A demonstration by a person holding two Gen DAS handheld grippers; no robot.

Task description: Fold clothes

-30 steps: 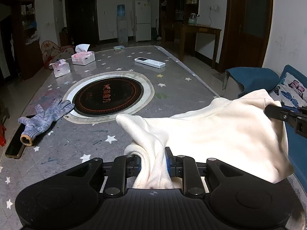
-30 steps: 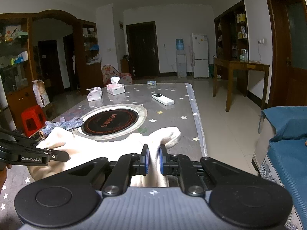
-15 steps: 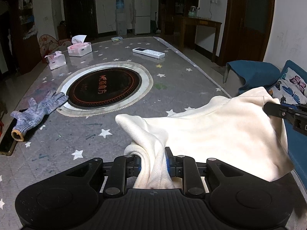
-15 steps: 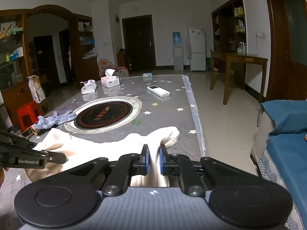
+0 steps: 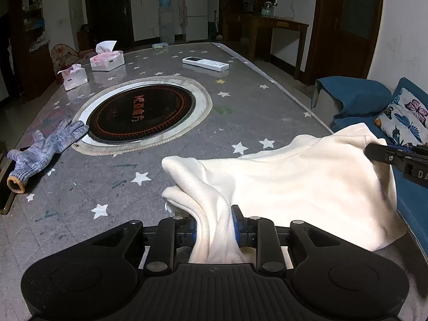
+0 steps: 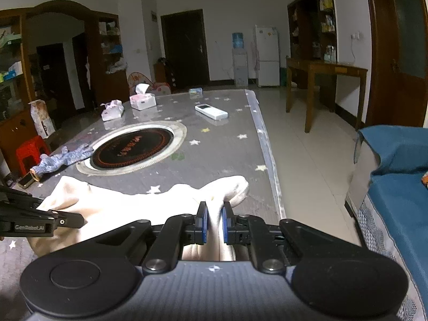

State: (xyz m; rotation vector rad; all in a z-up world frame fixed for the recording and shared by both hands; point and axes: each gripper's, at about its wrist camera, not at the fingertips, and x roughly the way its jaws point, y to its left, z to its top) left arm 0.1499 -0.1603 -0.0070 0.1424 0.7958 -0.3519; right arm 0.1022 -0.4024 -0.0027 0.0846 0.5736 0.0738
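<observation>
Cream fleece garment hangs stretched between both claws above the grey star-patterned table: left claw clamped on one bunched edge, right claw clamped on the other.

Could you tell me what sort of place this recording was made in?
Most likely a home living or dining room: a fridge beside a water dispenser, a blue sofa, and a star-patterned table.
</observation>
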